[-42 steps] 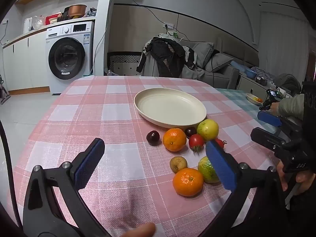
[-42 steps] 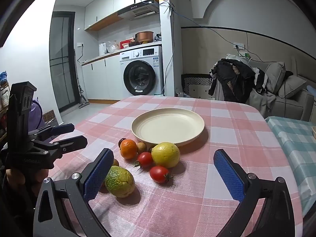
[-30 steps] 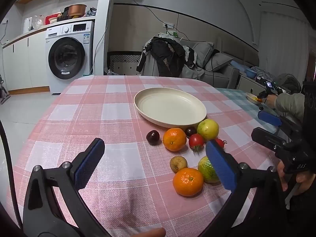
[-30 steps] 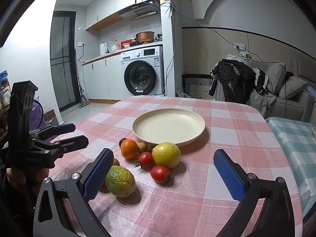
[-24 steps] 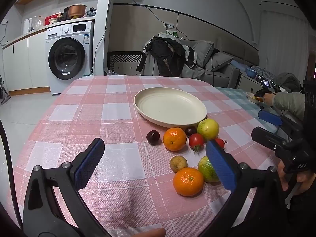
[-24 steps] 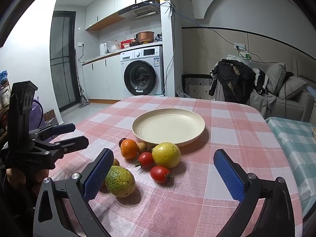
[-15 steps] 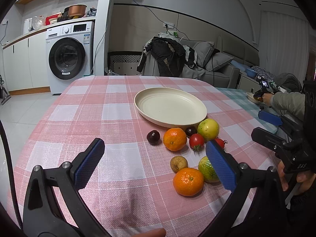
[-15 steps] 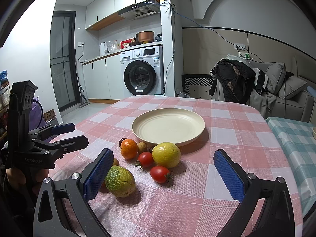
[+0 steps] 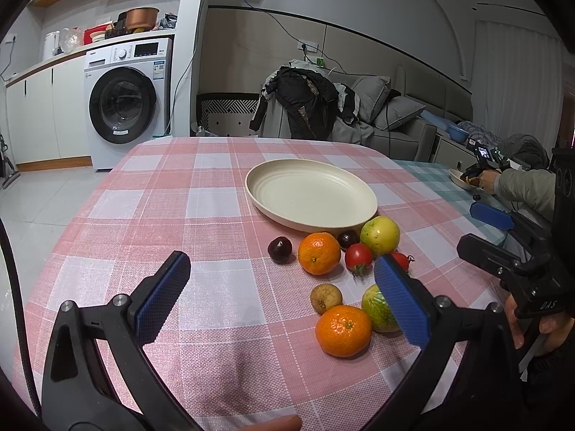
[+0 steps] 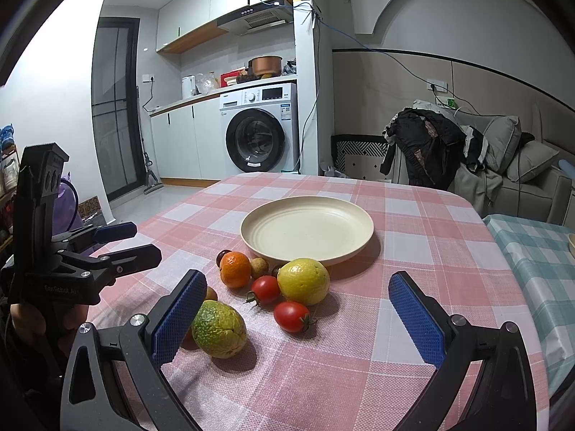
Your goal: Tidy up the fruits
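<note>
An empty cream plate point(image 9: 311, 194) point(image 10: 307, 228) sits mid-table on the pink checked cloth. Fruit lies loose just in front of it: two oranges point(image 9: 319, 253) point(image 9: 343, 330), a yellow-green fruit point(image 9: 380, 230) point(image 10: 303, 286), a mottled green fruit point(image 10: 219, 329), two red tomatoes point(image 10: 291, 316) point(image 10: 265, 289), dark cherries point(image 9: 280, 249) and a small brown fruit point(image 9: 326, 298). My left gripper point(image 9: 284, 298) hovers open above the cloth, left of the pile. My right gripper point(image 10: 296, 319) hangs open over the near fruits, holding nothing.
The table point(image 9: 161, 194) ends close on the near and left sides. A teal checked table point(image 10: 532, 251) adjoins on the right, where another person's sleeve point(image 9: 521, 188) reaches a small bowl. A washing machine point(image 9: 124, 102) and a sofa with clothes point(image 10: 449, 147) stand behind.
Both grippers hold almost still and stay open. Only the other person's hand at the far right table shifts a little.
</note>
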Demonstrator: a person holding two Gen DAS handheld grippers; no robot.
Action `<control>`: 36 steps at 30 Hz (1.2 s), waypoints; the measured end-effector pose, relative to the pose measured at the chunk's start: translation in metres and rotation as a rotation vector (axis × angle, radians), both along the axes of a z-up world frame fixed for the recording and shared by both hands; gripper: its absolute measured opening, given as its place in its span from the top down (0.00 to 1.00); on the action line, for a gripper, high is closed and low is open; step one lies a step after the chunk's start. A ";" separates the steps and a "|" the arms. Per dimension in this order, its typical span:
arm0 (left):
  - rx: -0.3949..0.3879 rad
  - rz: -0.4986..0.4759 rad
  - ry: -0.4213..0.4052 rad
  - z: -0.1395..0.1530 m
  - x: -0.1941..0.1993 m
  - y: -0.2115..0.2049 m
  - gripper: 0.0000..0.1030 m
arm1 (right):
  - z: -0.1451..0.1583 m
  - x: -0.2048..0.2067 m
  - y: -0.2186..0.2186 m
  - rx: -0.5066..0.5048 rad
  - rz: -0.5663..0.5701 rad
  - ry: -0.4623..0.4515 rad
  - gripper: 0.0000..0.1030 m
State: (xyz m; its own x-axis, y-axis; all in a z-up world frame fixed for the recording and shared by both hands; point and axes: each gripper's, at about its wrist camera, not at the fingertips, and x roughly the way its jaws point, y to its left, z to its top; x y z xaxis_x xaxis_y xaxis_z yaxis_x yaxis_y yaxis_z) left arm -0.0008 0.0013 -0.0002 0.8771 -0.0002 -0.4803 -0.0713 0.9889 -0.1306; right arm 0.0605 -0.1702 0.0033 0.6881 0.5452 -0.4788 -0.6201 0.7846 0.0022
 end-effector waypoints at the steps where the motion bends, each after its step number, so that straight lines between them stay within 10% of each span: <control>1: 0.001 0.000 0.000 0.000 0.000 0.000 0.01 | 0.000 0.000 0.000 0.000 -0.001 -0.001 0.00; 36: 0.000 0.000 0.002 0.000 0.000 0.002 0.01 | -0.002 0.000 0.001 -0.004 -0.001 -0.002 0.00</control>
State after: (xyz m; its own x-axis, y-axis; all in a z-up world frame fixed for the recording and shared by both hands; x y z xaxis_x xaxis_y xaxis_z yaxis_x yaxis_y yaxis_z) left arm -0.0008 0.0032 -0.0004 0.8762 0.0000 -0.4819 -0.0718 0.9888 -0.1307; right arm 0.0606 -0.1688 0.0014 0.6896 0.5431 -0.4791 -0.6197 0.7849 -0.0023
